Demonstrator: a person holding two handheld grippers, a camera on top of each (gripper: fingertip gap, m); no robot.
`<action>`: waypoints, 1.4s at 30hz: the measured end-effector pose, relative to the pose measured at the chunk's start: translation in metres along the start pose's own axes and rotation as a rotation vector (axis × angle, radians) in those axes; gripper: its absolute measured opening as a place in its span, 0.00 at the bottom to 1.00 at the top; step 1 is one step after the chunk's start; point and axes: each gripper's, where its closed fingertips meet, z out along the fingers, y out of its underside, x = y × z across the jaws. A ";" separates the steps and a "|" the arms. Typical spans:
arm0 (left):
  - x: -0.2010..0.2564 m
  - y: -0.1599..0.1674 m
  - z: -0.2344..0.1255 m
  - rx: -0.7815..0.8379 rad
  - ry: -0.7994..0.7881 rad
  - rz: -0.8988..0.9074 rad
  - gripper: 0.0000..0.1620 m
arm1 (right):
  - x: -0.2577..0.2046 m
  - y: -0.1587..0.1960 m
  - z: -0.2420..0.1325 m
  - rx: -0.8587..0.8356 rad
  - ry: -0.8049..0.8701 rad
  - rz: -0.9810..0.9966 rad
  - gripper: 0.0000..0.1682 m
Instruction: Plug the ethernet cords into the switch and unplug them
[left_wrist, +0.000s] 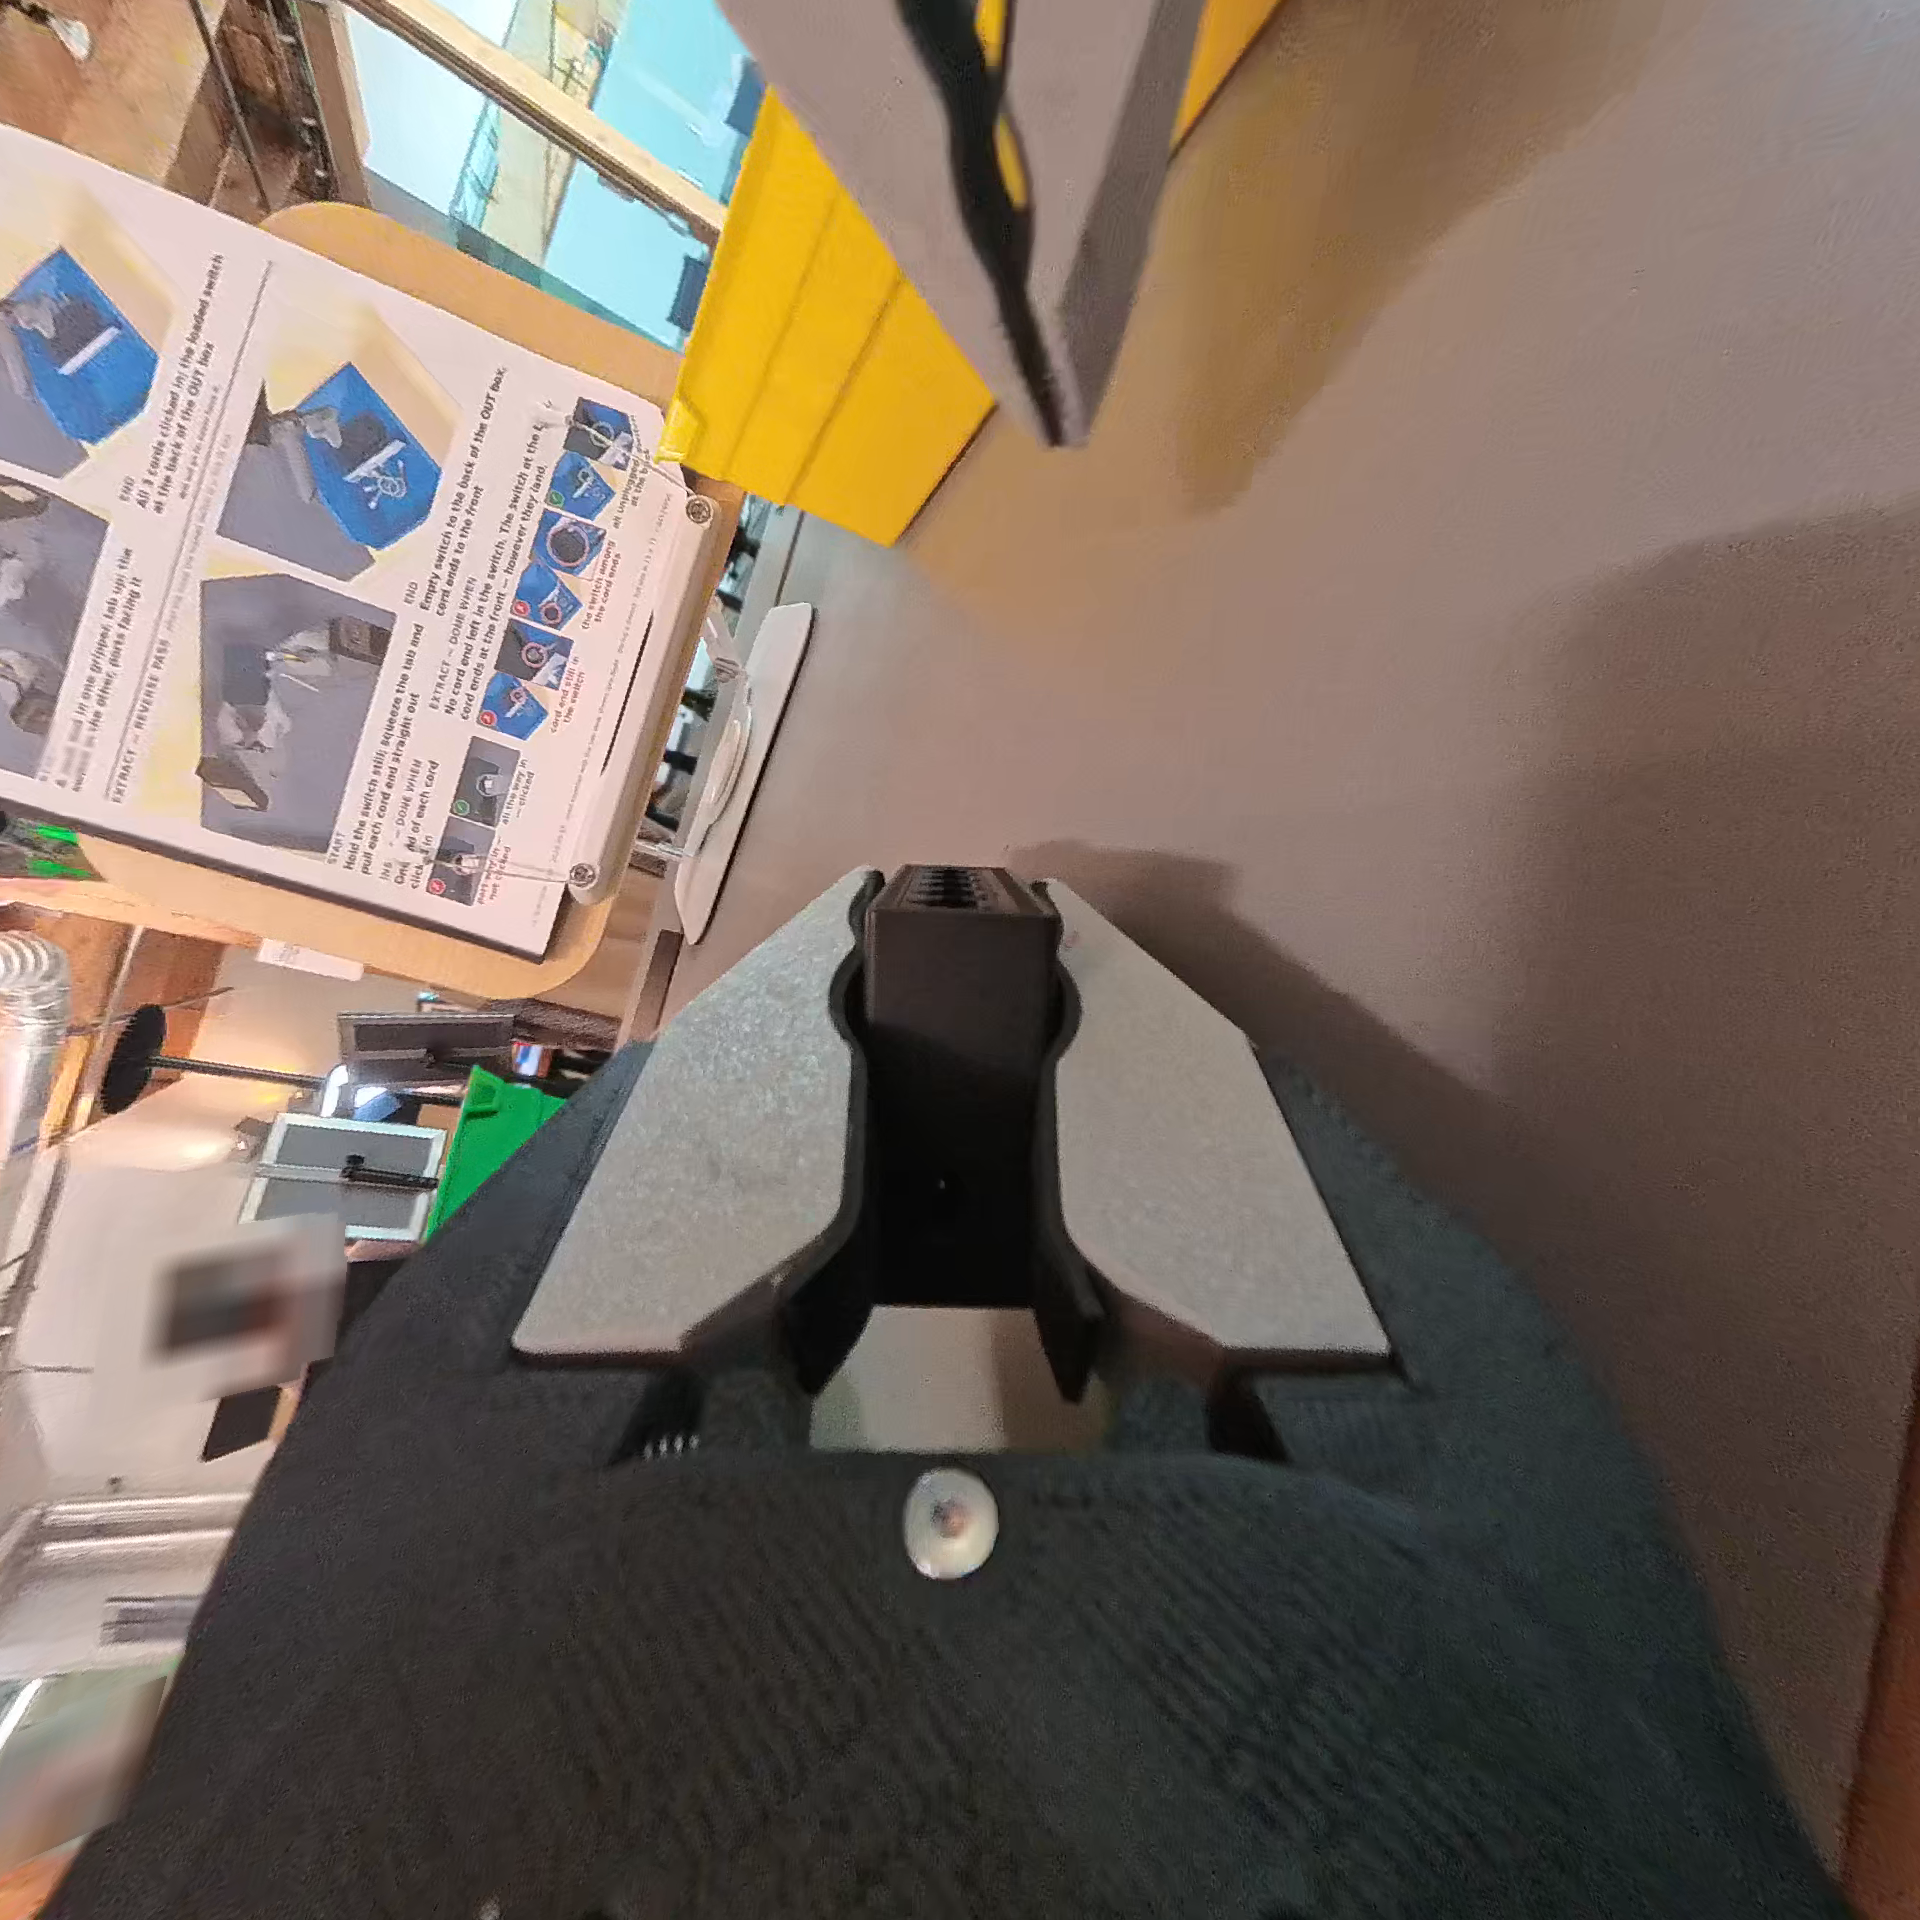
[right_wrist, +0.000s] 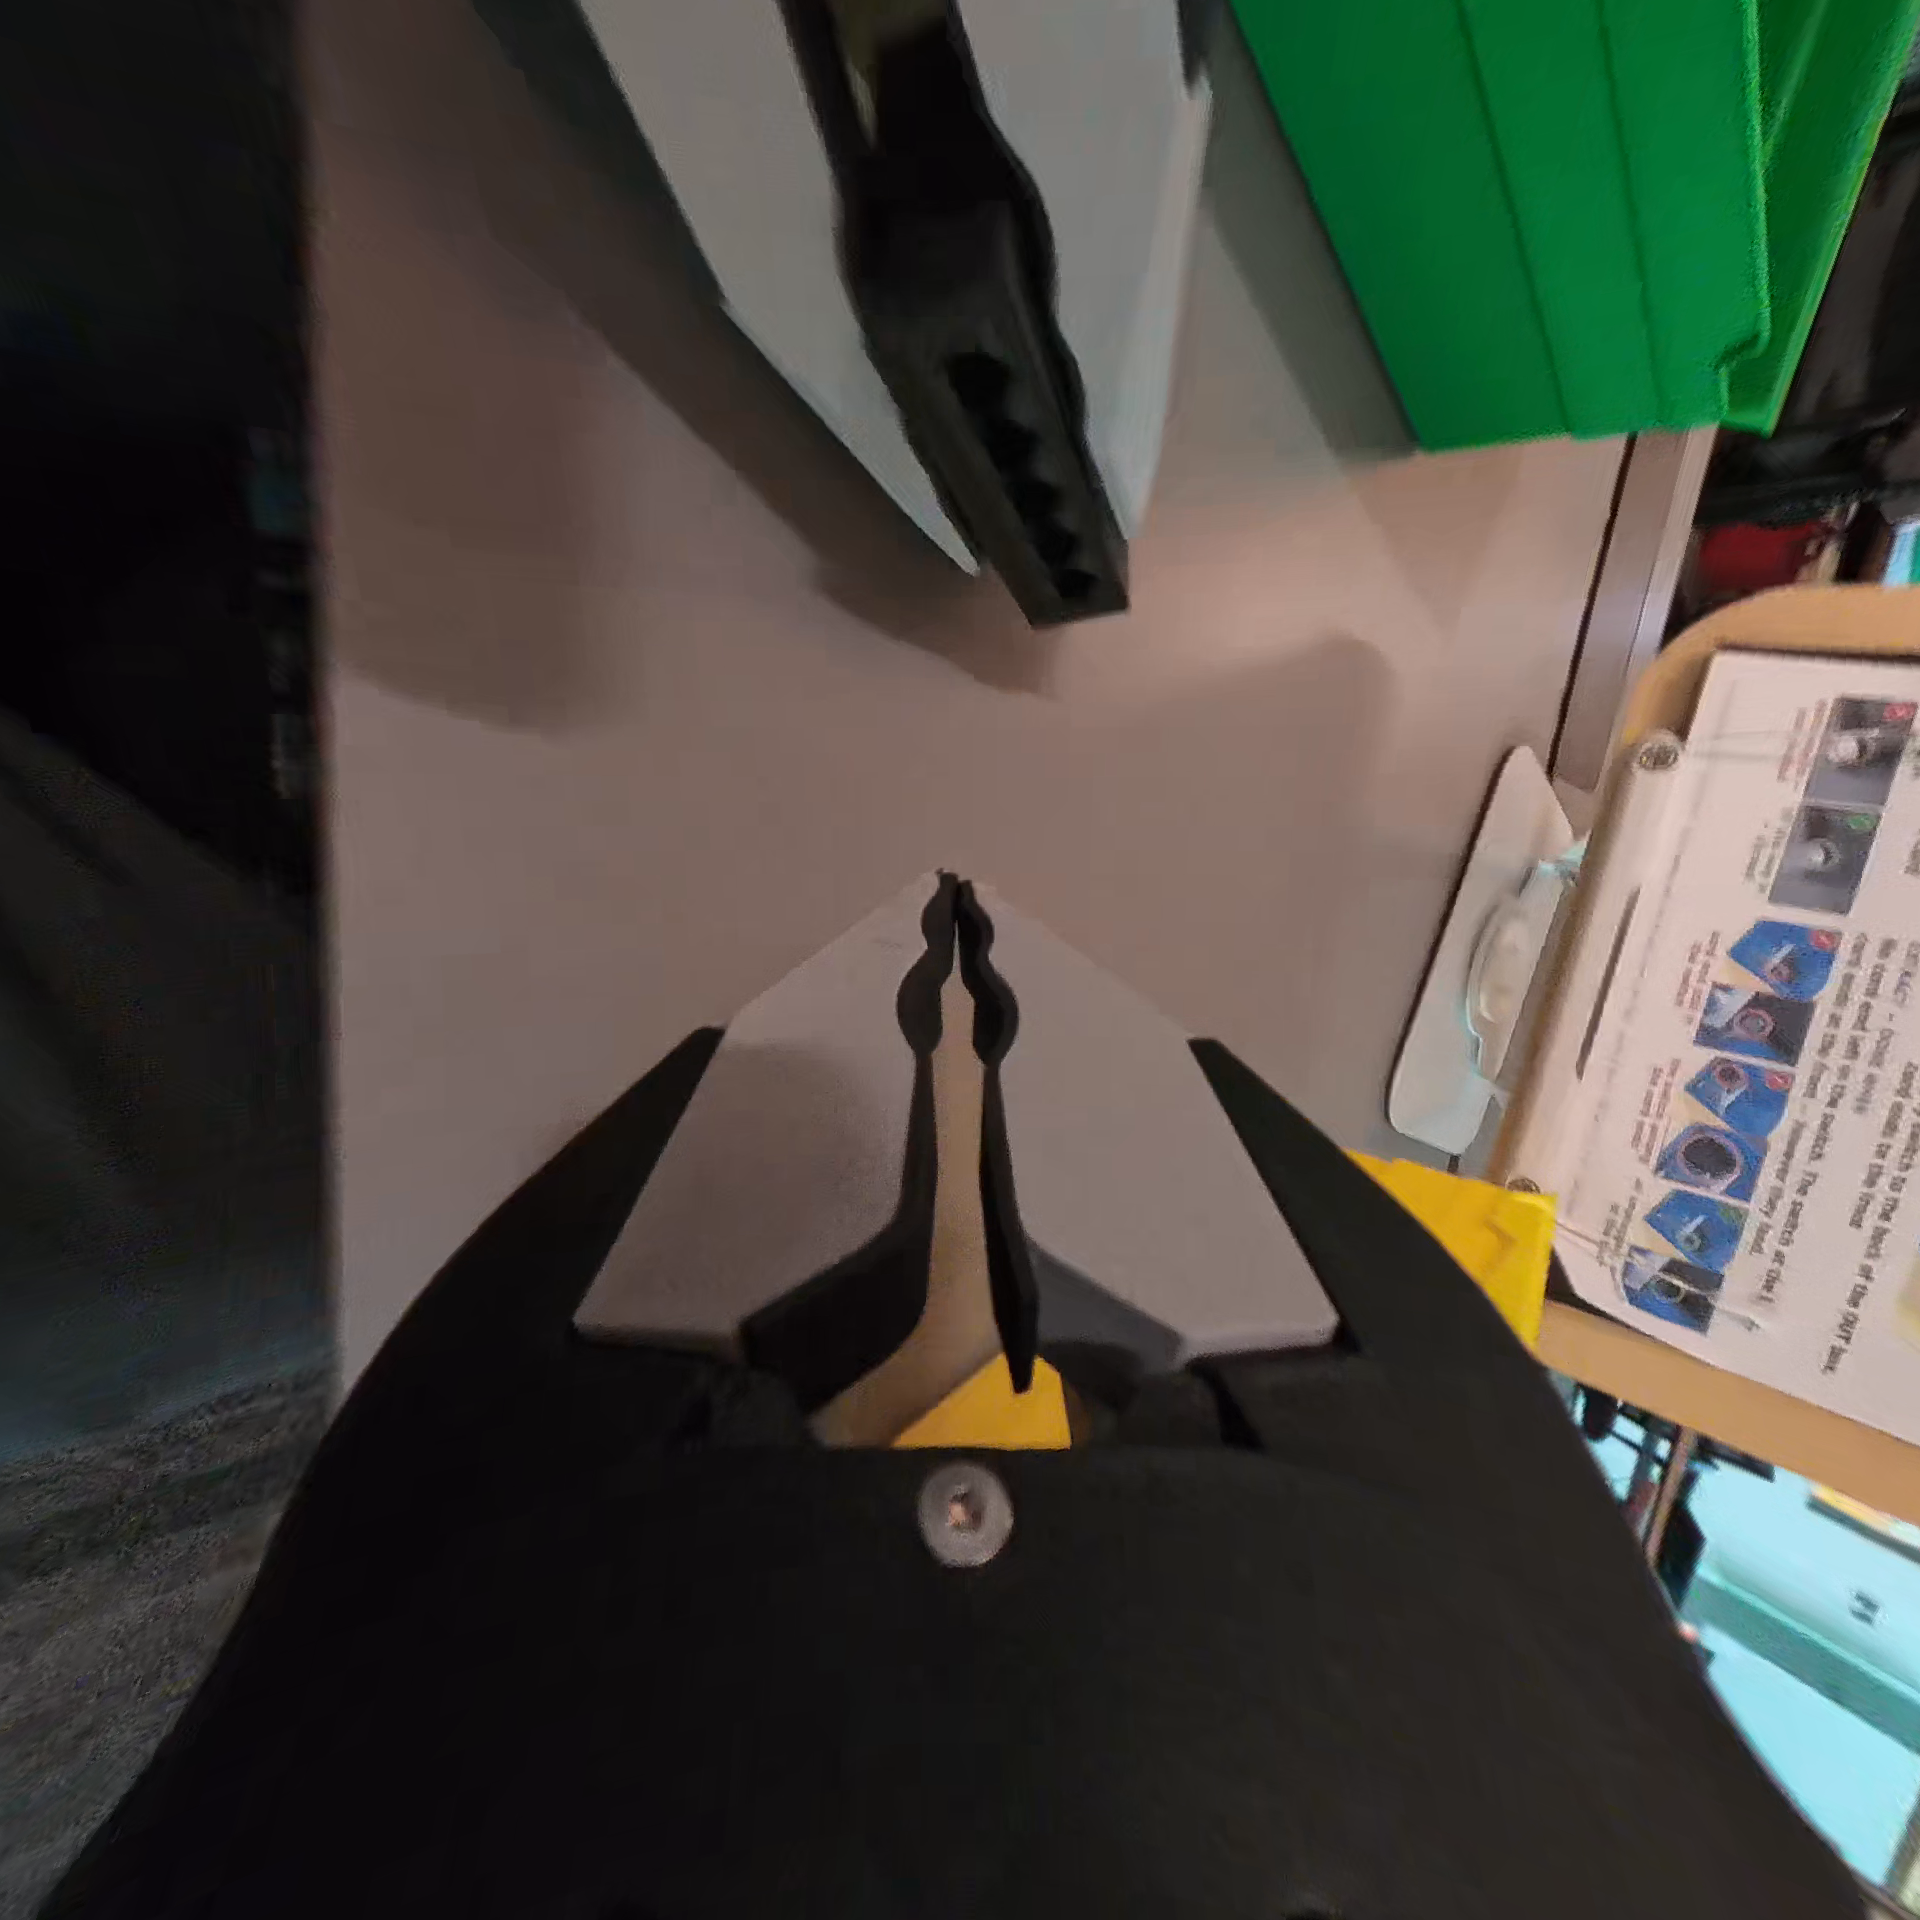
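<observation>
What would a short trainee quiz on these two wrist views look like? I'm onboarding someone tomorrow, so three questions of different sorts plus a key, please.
1. True or false: the right gripper holds an ethernet cord.
2. Multiple choice: what is clamped in the left gripper? A) a yellow bin B) the black switch C) a cord plug
3. Fill in: in the right wrist view, the bin at the top right is coloured ____.

Key
1. False: its fingers are closed together with nothing visible between them.
2. B: the switch sits between the fingers, its row of ports facing outward.
3. Green: the green bin lies beyond the grey table.
</observation>
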 end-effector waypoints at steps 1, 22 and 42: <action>-0.001 0.002 0.001 -0.012 -0.009 -0.001 0.16 | -0.006 -0.006 -0.003 0.014 0.006 -0.005 0.00; -0.029 -0.030 -0.026 0.171 -0.188 0.045 0.16 | -0.014 0.018 -0.052 0.451 0.126 0.582 0.00; -0.030 -0.132 -0.104 0.963 0.403 -0.704 0.16 | -0.018 -0.086 -0.084 0.874 0.066 0.400 0.19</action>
